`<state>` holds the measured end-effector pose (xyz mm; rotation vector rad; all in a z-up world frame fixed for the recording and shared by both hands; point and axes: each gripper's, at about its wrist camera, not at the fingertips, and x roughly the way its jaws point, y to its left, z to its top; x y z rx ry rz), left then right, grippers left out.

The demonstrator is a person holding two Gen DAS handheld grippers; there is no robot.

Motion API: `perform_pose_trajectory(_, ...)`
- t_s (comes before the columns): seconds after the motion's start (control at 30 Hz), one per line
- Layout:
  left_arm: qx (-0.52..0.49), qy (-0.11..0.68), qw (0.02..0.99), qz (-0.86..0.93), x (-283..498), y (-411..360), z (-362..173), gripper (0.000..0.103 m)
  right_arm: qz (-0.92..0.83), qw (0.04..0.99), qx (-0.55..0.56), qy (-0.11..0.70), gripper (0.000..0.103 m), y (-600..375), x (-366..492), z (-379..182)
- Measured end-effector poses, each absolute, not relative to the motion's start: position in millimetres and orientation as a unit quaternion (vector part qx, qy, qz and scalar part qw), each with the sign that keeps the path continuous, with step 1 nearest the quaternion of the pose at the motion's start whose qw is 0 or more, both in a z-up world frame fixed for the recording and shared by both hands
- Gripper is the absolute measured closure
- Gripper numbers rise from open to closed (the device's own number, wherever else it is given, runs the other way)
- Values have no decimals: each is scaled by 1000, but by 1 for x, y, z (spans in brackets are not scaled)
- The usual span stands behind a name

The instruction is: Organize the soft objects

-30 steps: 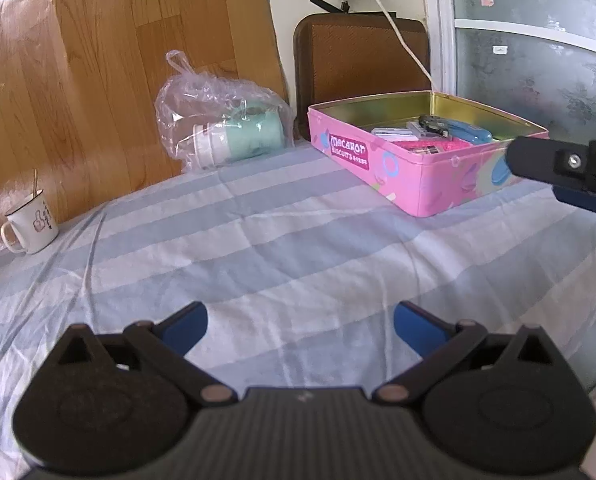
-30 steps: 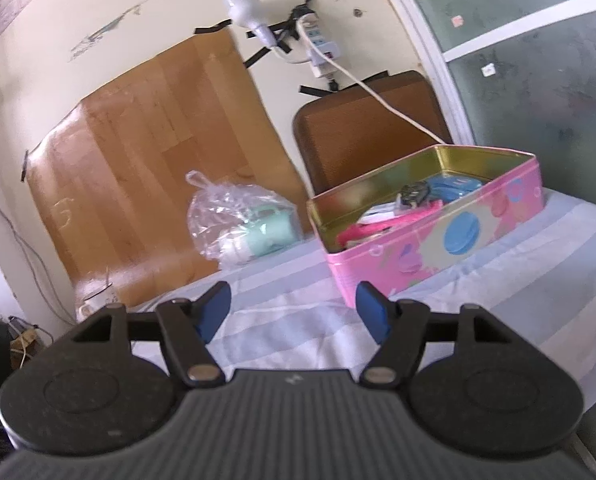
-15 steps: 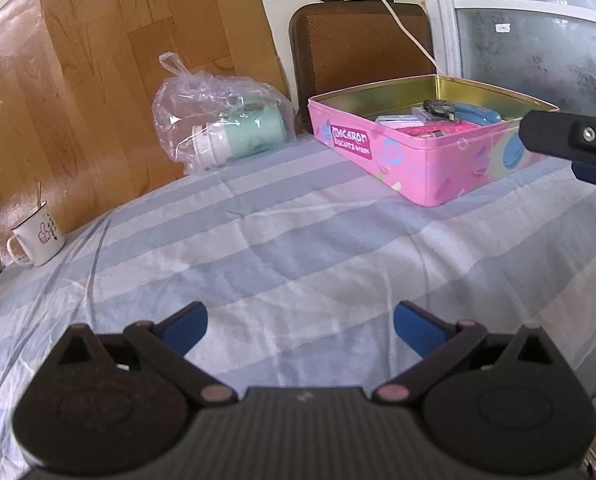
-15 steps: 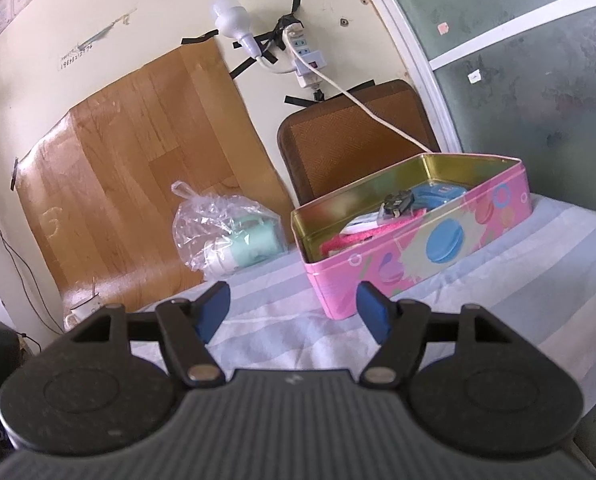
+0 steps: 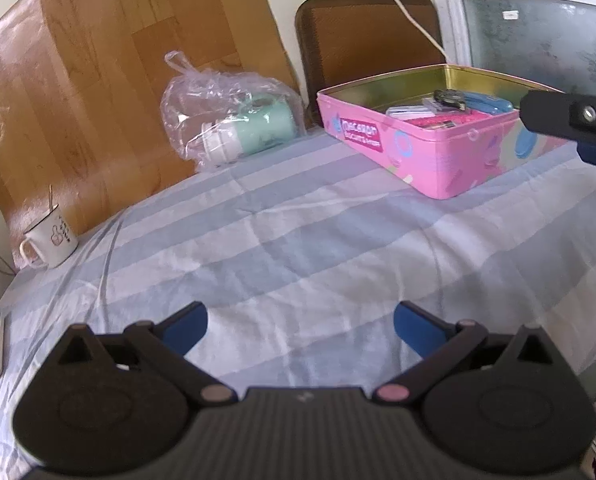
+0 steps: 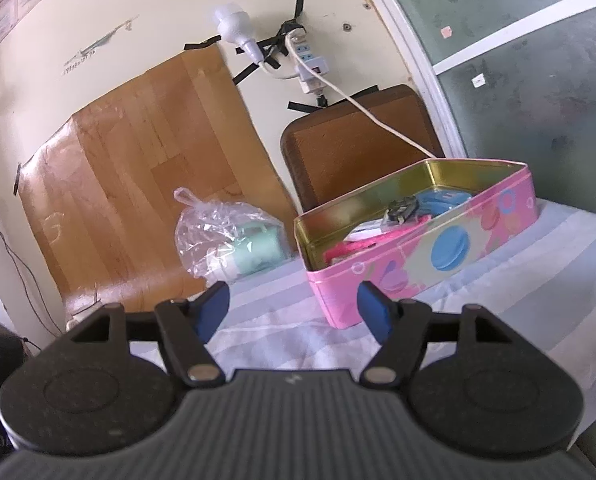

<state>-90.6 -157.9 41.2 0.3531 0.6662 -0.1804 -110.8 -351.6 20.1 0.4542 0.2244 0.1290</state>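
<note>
The left claw [image 5: 300,326] stands with its blue pads wide apart and nothing between them, angled down over a bare stretch of the blue-and-white striped cloth [image 5: 298,240] that covers the bench. The right claw [image 6: 293,308] is likewise spread wide and empty, pointing nearly level across the cloth toward the wall. The pink tin [image 5: 430,152] sits open on the cloth, well ahead of the left claw and off to its right; in the right wrist view the tin [image 6: 438,256] lies just beyond the right-hand pad, its near corner close to that pad but not touching it. Inside the tin lie a pink soft item [image 6: 362,245], a white flat piece [image 6: 364,232], a small dark object [image 6: 402,209] and a blue item [image 6: 444,199]; what each of them is cannot be told. In the left wrist view one black finger with a blue pad of the right claw [image 5: 578,128] shows at the right edge, in front of the tin's far end. To the left of the tin, near the wall, a clear plastic bag [image 5: 225,116] holds a mint-green cup [image 5: 253,128] lying on its side. A white mug [image 5: 51,236] stands at the cloth's far left edge, well apart from both claws. A brown chair back [image 6: 358,148] rises behind the tin.
</note>
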Motion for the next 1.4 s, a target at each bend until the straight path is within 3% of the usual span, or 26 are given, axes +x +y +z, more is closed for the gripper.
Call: perform_pose_trajectory(1.4,119,358,916,-134,-84,-156,37,0,63,969,213,112,30,-352,-107,17)
